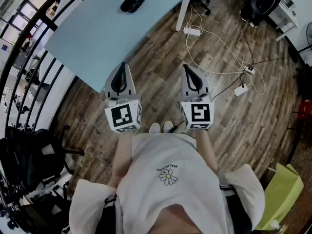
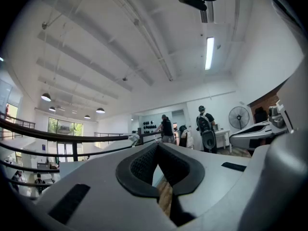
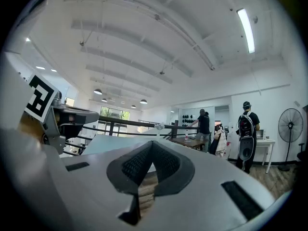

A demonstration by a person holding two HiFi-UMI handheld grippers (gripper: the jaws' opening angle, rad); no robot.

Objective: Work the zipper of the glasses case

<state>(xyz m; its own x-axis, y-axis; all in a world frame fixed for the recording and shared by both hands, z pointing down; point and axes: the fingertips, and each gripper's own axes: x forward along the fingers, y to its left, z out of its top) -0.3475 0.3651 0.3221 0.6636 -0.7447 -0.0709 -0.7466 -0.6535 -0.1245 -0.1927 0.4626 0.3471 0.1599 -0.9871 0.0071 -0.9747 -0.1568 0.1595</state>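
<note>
Seen from the head camera, a person in a white T-shirt [image 1: 168, 179] printed with a daisy, its line of lettering too small to read, holds the left gripper [image 1: 124, 66] and right gripper [image 1: 187, 68] level side by side, each bearing a cube of black-and-white square markers. The black glasses case [image 1: 132, 4] lies far ahead on a pale blue table [image 1: 92, 38], well apart from both. White cables and power strips [image 1: 192, 31] trail over the wood floor beyond the table's leg. In the left gripper view, the ribbed black pads press together with nothing between them; a black railing [image 2: 57, 138] crosses behind. In the right gripper view, the jaws likewise meet, empty, with a standing fan [image 3: 290, 126] and people with backpacks across the room.
</note>
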